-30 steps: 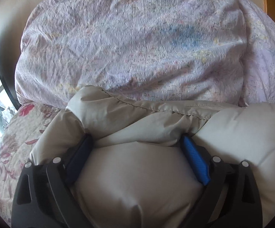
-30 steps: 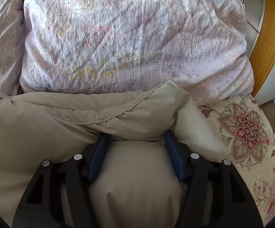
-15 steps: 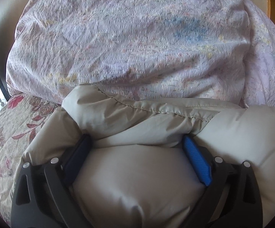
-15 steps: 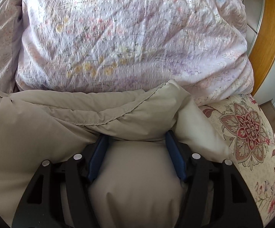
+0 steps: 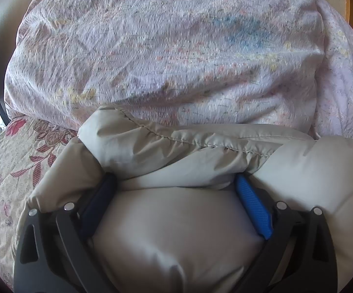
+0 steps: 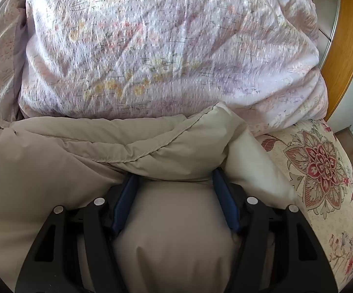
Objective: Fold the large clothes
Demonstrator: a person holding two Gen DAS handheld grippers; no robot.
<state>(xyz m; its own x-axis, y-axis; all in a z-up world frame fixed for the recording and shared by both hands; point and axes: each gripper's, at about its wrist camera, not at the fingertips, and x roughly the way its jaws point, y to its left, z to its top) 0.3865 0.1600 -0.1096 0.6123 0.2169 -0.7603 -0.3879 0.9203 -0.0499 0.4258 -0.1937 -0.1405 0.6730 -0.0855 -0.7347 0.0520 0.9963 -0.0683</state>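
Observation:
A beige padded jacket (image 5: 188,232) fills the lower half of both wrist views. My left gripper (image 5: 174,183) is shut on a thick bunch of its left end, with the stitched hem folded over the blue pads (image 5: 252,205). My right gripper (image 6: 174,178) is shut on a thick bunch of the jacket (image 6: 54,171) at its right end, the hem draped across the pads (image 6: 225,200). The jacket's far edge lies against the pale floral duvet.
A bulky pale pink floral duvet (image 5: 164,48), also in the right wrist view (image 6: 164,48), is heaped just beyond the jacket. A cream bedspread with red flowers (image 6: 323,171) lies underneath. A wooden wardrobe (image 6: 347,48) stands at the far right.
Both grippers have moved forward with the jacket, bringing its held edge closer to the duvet. The left view has swung slightly right. Both grips are unchanged.

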